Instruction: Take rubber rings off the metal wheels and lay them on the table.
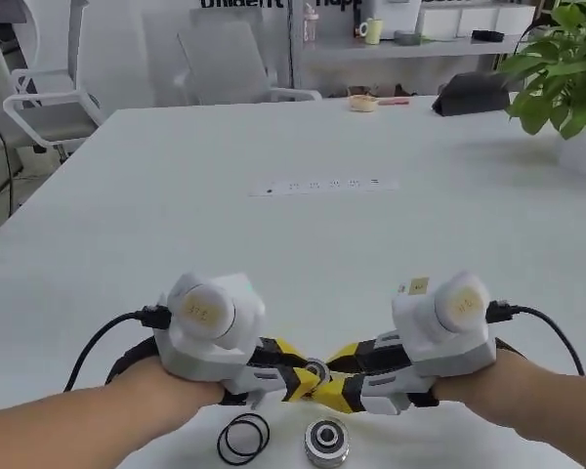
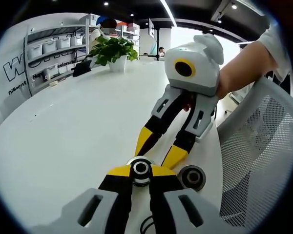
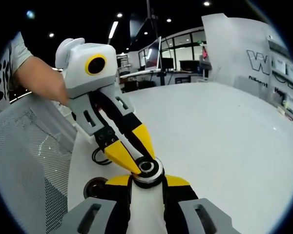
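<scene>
Metal wheel [image 1: 315, 372] — jaws of left gripper [image 2: 140, 171] and right gripper [image 3: 147, 176] both clamp it.

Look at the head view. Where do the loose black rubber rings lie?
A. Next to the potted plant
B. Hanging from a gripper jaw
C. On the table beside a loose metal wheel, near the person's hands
C: the rubber rings lie flat on the table, just left of the loose metal wheel at the near edge.
</scene>
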Motion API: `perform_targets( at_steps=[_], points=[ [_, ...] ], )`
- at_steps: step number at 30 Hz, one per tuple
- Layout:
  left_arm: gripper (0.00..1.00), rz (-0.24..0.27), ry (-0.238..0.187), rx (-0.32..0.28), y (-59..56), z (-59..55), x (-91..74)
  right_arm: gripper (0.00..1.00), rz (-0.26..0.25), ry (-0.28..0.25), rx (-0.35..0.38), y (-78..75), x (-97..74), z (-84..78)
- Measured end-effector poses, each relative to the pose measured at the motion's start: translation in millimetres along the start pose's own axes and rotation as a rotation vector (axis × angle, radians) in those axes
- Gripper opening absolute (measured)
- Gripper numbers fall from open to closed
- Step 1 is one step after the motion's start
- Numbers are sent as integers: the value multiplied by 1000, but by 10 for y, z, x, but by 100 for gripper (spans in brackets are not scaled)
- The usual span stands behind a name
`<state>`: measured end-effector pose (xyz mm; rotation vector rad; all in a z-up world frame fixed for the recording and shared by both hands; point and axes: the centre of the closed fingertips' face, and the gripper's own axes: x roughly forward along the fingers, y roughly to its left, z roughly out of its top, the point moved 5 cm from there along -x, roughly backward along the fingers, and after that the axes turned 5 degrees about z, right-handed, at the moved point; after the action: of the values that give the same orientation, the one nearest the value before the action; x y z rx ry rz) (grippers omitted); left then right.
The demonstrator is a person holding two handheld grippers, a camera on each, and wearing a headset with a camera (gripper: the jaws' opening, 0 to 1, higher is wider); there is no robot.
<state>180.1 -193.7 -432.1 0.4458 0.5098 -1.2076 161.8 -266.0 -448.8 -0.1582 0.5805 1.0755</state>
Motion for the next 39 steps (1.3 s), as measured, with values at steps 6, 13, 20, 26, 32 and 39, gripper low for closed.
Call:
perform_targets(
  at_steps=[6,13,20,26,32,39],
  points=[
    [7,-8,0,-4,3,-1,2,21,26,1,29,-22,-12,-18],
    [7,-9,-2,-8,5,0,0,18,56,-4,79,-43,-41,-40],
    [7,-11,1,-16,3,2,0,15,65,0,96,-57,-52,-64],
    [7,-8,2,-19,3,4,-1,4,61,9,122,-60,-76,-87],
    [7,-4,7,-17,3,8,5,0,32,16,171,-62,-72,-92],
    [7,0,9,-19,1,8,4,0,3,-60,378,-136,-137,-73]
  ],
)
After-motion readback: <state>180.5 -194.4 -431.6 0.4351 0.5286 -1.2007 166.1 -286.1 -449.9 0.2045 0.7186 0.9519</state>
